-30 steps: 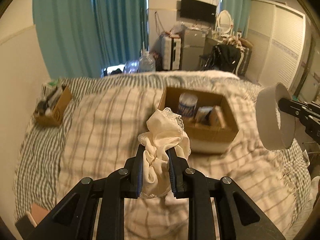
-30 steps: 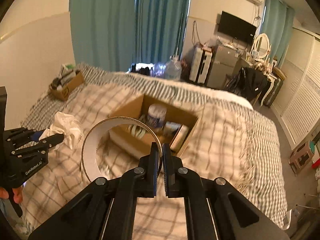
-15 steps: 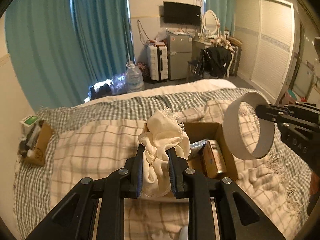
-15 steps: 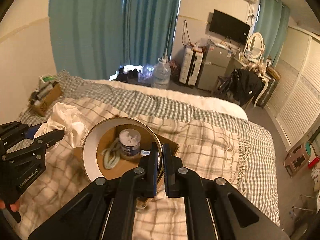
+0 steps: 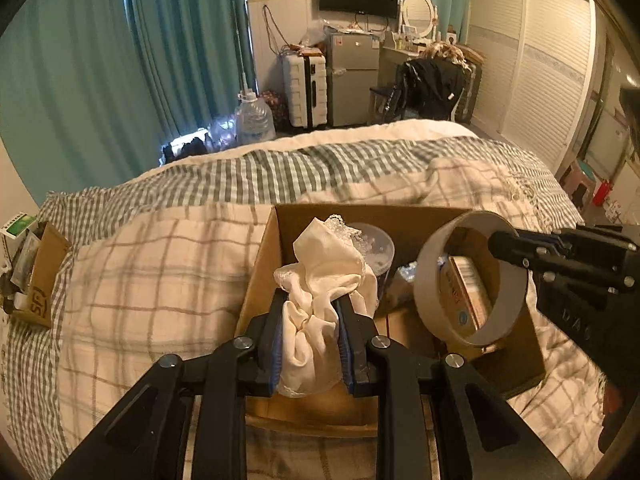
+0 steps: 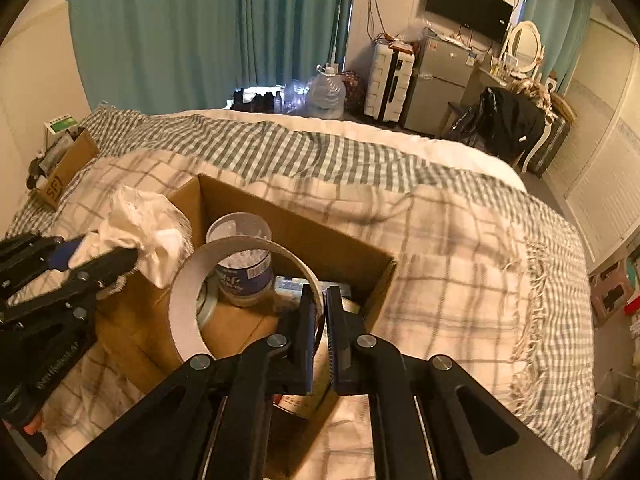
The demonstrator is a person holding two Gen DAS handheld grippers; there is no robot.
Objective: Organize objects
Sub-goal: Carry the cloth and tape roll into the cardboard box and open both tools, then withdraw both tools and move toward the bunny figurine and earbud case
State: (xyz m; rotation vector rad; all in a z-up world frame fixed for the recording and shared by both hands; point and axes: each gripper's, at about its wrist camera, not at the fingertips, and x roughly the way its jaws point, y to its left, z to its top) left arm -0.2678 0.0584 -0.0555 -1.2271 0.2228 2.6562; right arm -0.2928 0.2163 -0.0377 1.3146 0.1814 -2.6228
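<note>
Left gripper (image 5: 310, 334) clenched on cream lace cloth (image 5: 324, 280), right gripper (image 6: 319, 334) clenched on tape roll (image 6: 182, 312), both held above open cardboard box (image 6: 344, 250) on the bed (image 6: 460, 248).

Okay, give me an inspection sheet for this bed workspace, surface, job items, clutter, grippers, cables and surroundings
Surface: plaid blanket on the bed, rumpled.
Job's things: open cardboard box holding a plastic jar and small packages; cream cloth; tape ring.
Clutter: small carton of odds and ends at the far left corner of the bed.
Grippers: left gripper shut on the cream cloth over the box; right gripper shut on the tape ring's wall.
Cables: wires hang on the wall beneath the TV.
Surroundings: teal curtains, water jug, suitcase, mini fridge.
</note>
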